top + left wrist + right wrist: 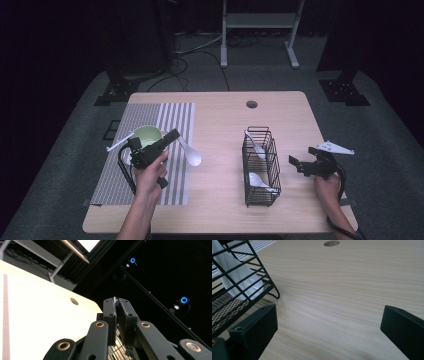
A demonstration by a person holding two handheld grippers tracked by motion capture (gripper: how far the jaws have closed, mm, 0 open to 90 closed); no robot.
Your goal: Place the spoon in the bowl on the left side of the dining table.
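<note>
The rack (261,167) at 3 o'clock already holds two spoons. The left hand-held gripper (170,137) pinches a third spoon (190,152); the right hand-held gripper (301,157) waits wide.

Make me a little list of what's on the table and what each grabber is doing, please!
table: light wood, round hole near the far edge
mat: striped, on the table's left side
bowl: pale green, on the mat
wire basket: black, right of centre, white spoons inside
left gripper: jaws shut on a white spoon's handle, spoon bowl hanging over the mat's edge
right gripper: open, holding nothing, just right of the basket
</note>
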